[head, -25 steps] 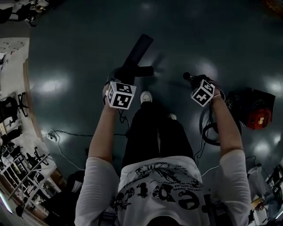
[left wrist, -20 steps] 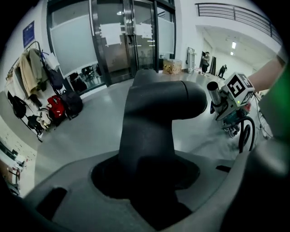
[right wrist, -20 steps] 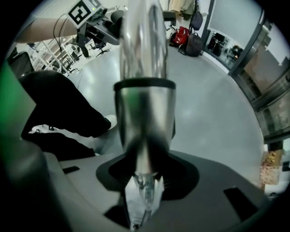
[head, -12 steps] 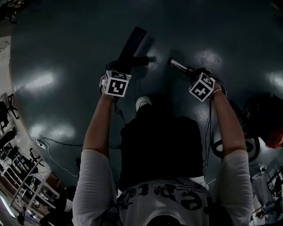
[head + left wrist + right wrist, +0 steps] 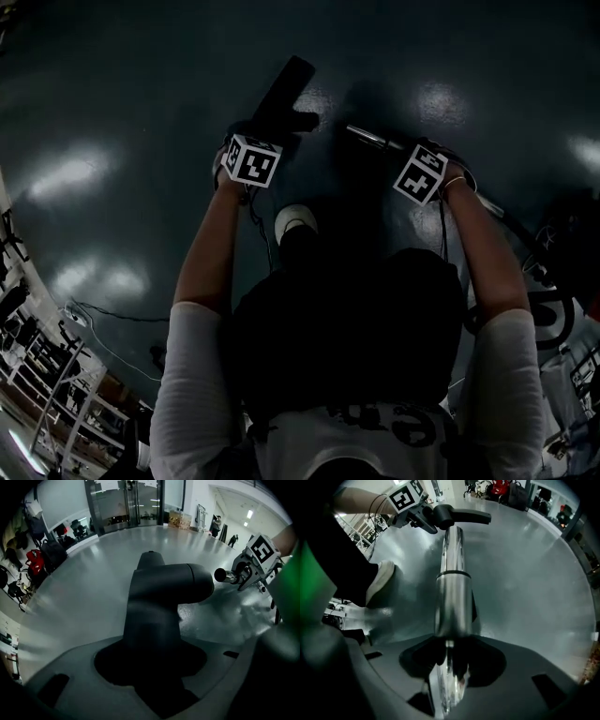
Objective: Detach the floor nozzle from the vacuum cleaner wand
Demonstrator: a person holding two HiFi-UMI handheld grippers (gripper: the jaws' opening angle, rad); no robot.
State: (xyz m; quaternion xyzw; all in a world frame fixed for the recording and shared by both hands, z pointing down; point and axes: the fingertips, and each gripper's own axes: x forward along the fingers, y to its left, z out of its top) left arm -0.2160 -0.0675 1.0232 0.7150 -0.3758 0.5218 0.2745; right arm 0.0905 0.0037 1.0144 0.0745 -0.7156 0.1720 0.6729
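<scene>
The black floor nozzle [image 5: 281,97] is held low over the dark floor, apart from the chrome wand [image 5: 367,139]. My left gripper [image 5: 257,137] is shut on the nozzle's thick neck [image 5: 158,603], which fills the left gripper view between the jaws of the left gripper [image 5: 151,667]. My right gripper [image 5: 399,152] is shut on the wand [image 5: 453,587], whose open end points toward the nozzle [image 5: 459,515]. A small gap separates the wand's tip [image 5: 221,575] from the nozzle's socket. Both grippers point steeply downward.
The person's white shoe [image 5: 294,221] stands just behind the two parts; it shows again as a shoe [image 5: 381,581] left of the wand. A coiled hose [image 5: 553,309] lies at the right. Shelving [image 5: 47,412] lines the lower left. Red bags [image 5: 35,558] sit by a far wall.
Both grippers have dropped toward the floor with the nozzle and the wand still held apart. The person has crouched, and the red vacuum body has left the head view.
</scene>
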